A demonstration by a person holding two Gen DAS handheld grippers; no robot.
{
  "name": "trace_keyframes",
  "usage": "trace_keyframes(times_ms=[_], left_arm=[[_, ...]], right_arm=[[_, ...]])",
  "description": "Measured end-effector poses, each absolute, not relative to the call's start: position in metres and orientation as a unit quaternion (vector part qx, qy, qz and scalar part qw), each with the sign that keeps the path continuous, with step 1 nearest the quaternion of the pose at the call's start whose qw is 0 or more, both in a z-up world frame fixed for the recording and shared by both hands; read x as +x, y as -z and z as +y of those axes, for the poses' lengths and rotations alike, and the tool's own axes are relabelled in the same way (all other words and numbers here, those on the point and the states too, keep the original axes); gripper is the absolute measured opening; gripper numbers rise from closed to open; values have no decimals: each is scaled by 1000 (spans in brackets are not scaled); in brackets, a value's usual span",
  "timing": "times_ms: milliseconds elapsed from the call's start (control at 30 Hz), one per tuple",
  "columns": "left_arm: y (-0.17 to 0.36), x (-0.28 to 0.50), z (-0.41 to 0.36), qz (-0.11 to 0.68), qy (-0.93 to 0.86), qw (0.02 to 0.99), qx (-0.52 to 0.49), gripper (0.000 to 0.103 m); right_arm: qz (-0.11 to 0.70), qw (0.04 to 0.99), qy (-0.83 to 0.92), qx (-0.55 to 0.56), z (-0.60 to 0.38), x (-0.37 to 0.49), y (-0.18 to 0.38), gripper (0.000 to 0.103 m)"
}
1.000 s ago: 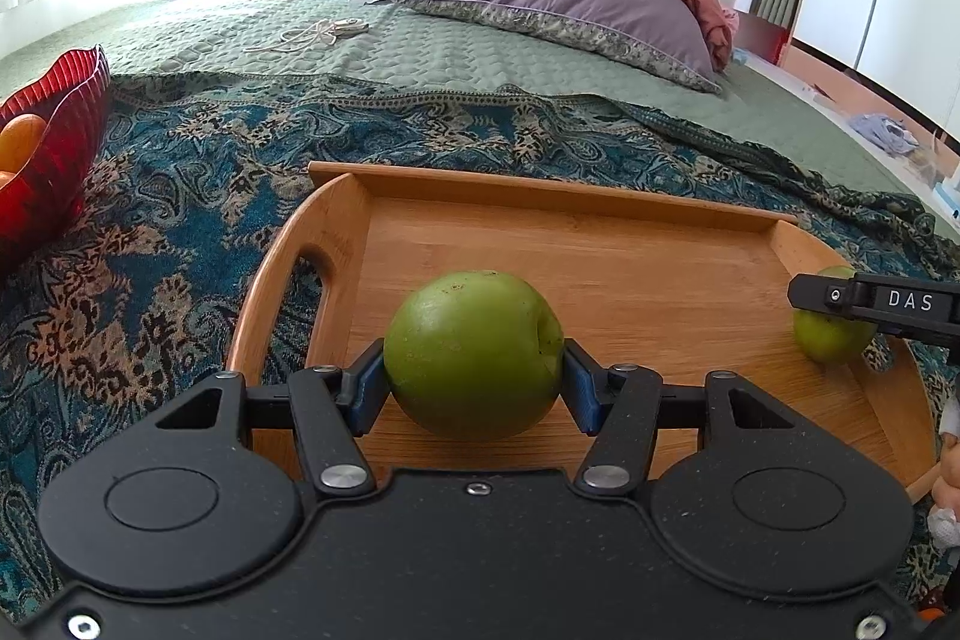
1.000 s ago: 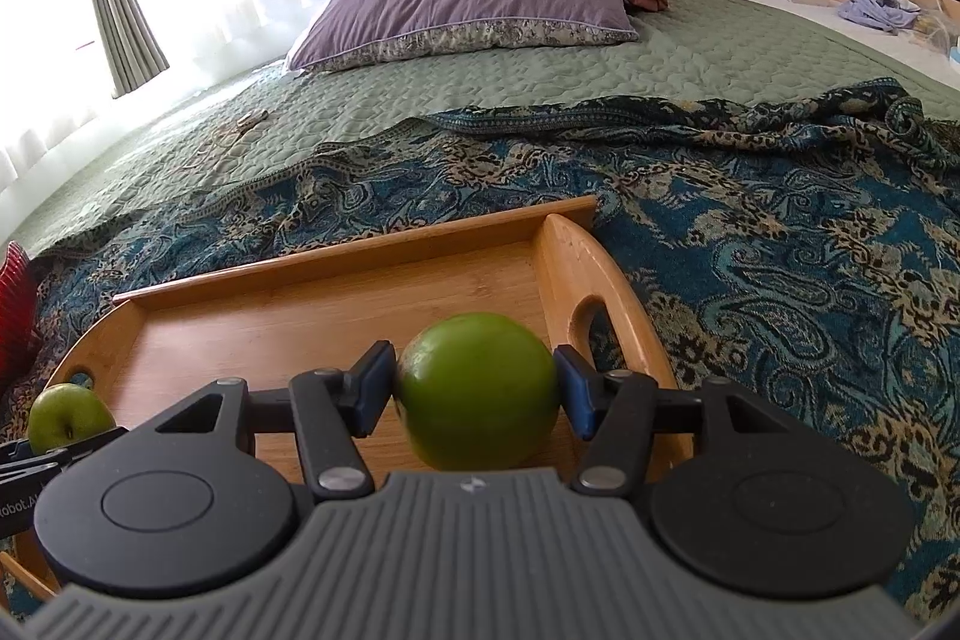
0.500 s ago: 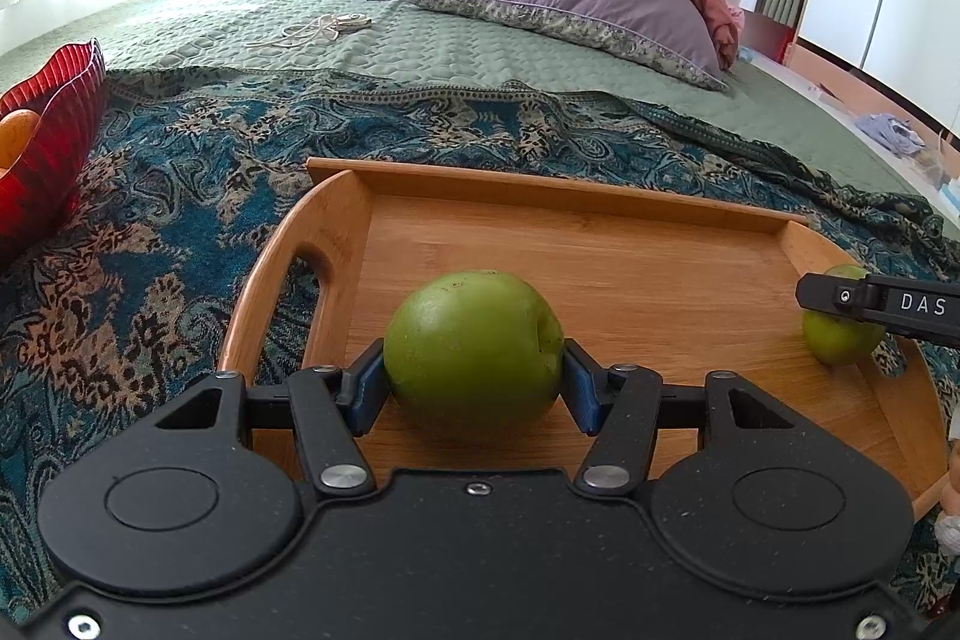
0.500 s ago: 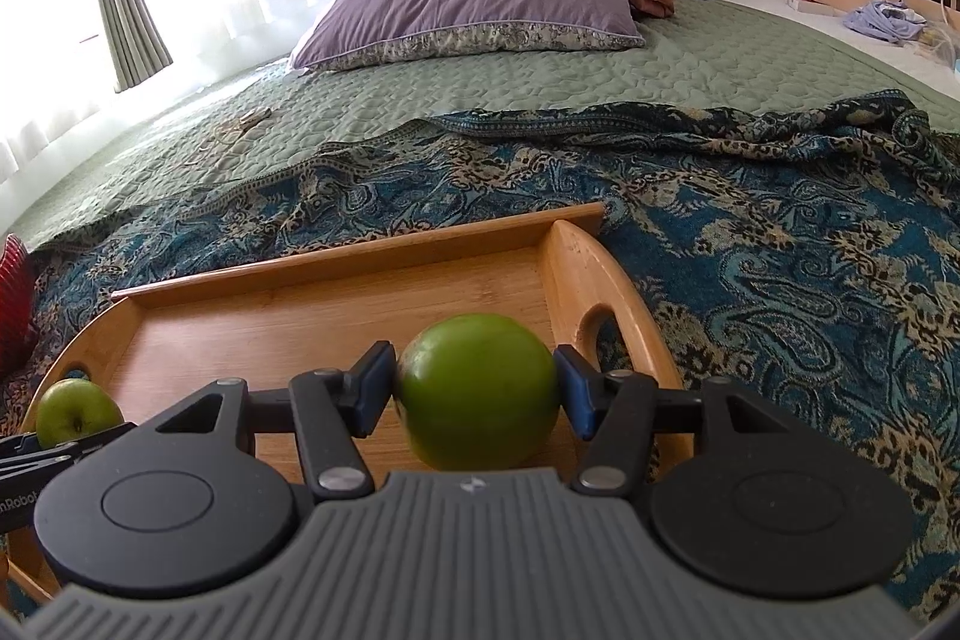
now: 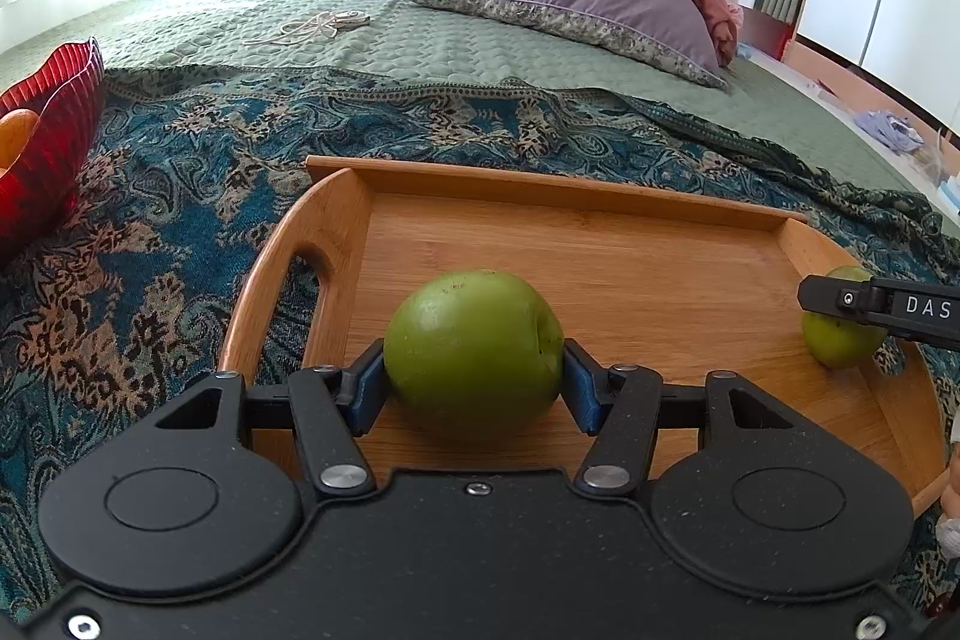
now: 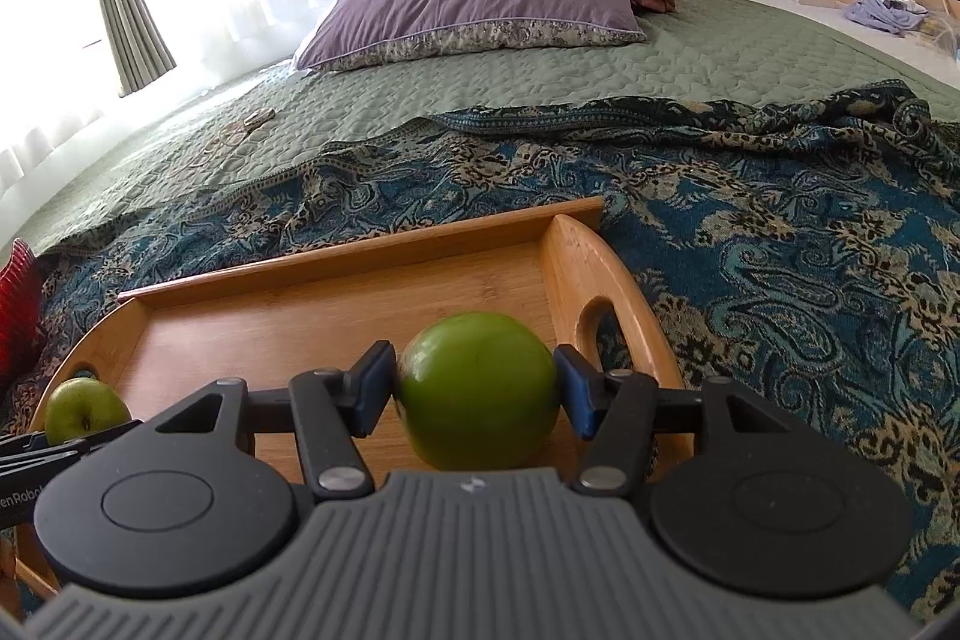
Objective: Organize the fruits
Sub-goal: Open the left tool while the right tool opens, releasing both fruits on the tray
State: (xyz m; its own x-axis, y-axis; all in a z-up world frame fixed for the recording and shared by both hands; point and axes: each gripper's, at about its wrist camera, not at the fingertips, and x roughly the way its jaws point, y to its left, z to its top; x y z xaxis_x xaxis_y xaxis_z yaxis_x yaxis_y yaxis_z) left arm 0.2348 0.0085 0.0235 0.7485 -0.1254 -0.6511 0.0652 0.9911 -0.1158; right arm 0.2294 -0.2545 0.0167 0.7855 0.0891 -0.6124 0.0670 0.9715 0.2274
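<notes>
Hiding part of the far green apple [image 5: 840,340], the right gripper [image 6: 477,388] clamps it; the left gripper [image 5: 474,370] clamps the near apple [image 5: 473,349], both over the wooden tray [image 5: 600,244]. The red bowl [image 5: 51,136], cut off, holds orange fruit [image 5: 15,133].

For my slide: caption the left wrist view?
Left gripper holding a green apple over a wooden tray.

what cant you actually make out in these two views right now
- Contents of the ribbed red glass bowl: cut off by the left edge of the left wrist view; only an orange fruit partly shows.
- Underside of the green apple in the left tool: hidden by the tool body.
- Green apple in the right tool: motion-blurred in the right wrist view, so contact with the wooden handled tray is unclear.
</notes>
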Motion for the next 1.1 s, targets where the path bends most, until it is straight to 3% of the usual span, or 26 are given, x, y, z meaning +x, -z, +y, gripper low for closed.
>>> trace_keyframes(times_ms=[400, 767, 1100], left_arm=[[-31, 230, 8, 343, 55, 937, -36, 58], [-38, 214, 3, 322, 45, 946, -5, 79], [-46, 196, 1, 308, 58, 950, 3, 86]], right_arm=[[330, 937, -7, 110, -253, 227, -17, 61], [328, 939, -10, 101, -250, 223, -19, 65], [327, 940, -17, 90, -249, 213, -16, 74]])
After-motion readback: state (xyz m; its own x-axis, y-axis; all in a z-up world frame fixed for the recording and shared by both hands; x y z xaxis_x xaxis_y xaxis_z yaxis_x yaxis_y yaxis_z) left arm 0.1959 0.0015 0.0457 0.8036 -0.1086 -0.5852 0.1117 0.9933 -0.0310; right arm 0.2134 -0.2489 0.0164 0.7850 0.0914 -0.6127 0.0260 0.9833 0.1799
